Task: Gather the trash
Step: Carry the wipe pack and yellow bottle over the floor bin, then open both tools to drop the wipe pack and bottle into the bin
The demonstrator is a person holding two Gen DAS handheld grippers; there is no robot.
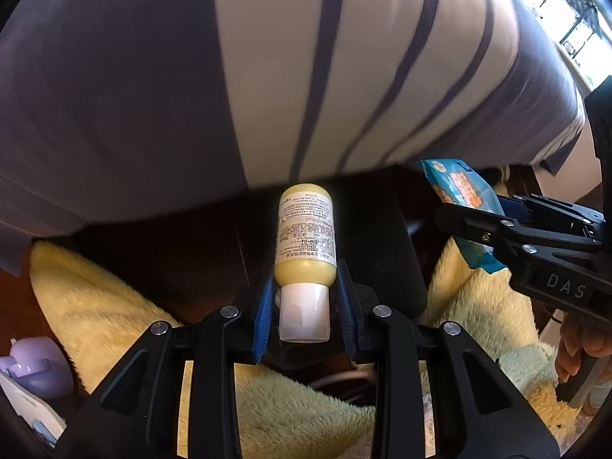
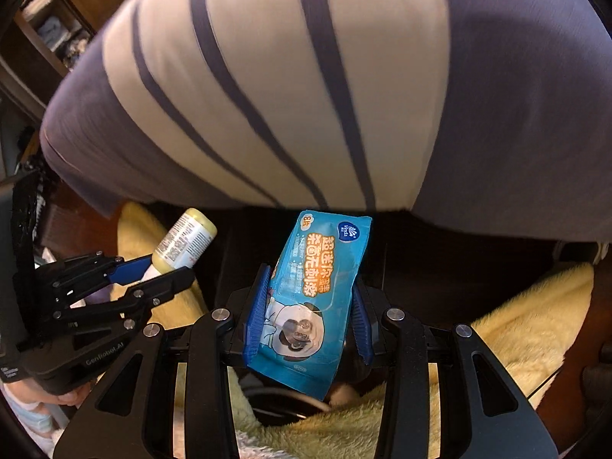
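My left gripper (image 1: pixel 305 298) is shut on a small yellow bottle (image 1: pixel 305 233) with a printed label, its blue pads (image 1: pixel 263 317) pressing the white cap end. The bottle points away from me toward a dark gap below the bed. My right gripper (image 2: pixel 311 306) is shut on a blue wet-wipe packet (image 2: pixel 313 290), held across its lower half. In the right wrist view the left gripper (image 2: pixel 153 273) with the bottle (image 2: pixel 185 243) shows at the left. In the left wrist view the right gripper (image 1: pixel 493 214) with the packet (image 1: pixel 461 195) shows at the right.
A bed with a purple and cream striped cover (image 1: pixel 267 76) fills the upper part of both views. Fluffy pale yellow fabric (image 1: pixel 95 306) lies on both sides of a dark opening (image 1: pixel 191 260) below. A lilac object (image 1: pixel 36 363) sits at the far left. A hand (image 1: pixel 577 348) shows at the right edge.
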